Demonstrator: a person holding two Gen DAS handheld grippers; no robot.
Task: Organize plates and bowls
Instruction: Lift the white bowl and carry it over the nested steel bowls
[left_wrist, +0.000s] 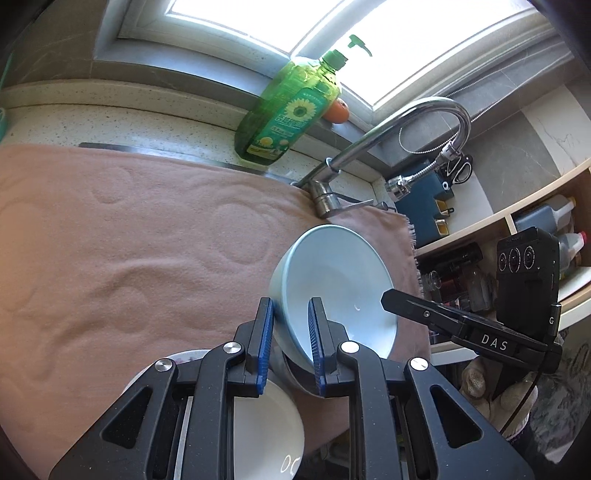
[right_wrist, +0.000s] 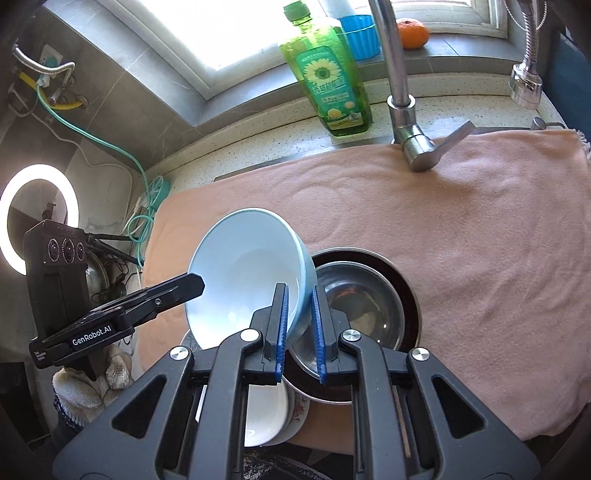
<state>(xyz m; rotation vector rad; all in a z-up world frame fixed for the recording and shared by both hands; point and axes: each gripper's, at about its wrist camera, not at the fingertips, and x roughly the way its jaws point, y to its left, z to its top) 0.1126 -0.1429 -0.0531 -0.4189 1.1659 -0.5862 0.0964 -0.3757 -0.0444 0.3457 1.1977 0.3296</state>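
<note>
A light blue bowl (left_wrist: 343, 280) is held tilted above the pink towel (left_wrist: 129, 258); it also shows in the right wrist view (right_wrist: 247, 266). My left gripper (left_wrist: 291, 332) is shut on its rim on one side. My right gripper (right_wrist: 299, 325) is shut on the opposite rim. Each gripper shows in the other's view, the right one (left_wrist: 384, 297) and the left one (right_wrist: 201, 282). Below the bowl, a steel bowl (right_wrist: 362, 306) sits in a dark plate (right_wrist: 412, 295). A white bowl (left_wrist: 266, 432) sits on a patterned plate (right_wrist: 299, 413) near the front edge.
A green dish soap bottle (right_wrist: 328, 77) and a chrome faucet (right_wrist: 400, 92) stand at the back of the counter. An orange (right_wrist: 413, 33) lies on the windowsill. Shelves with bottles (left_wrist: 546, 229) are at the right. A ring light (right_wrist: 37, 218) stands at the left.
</note>
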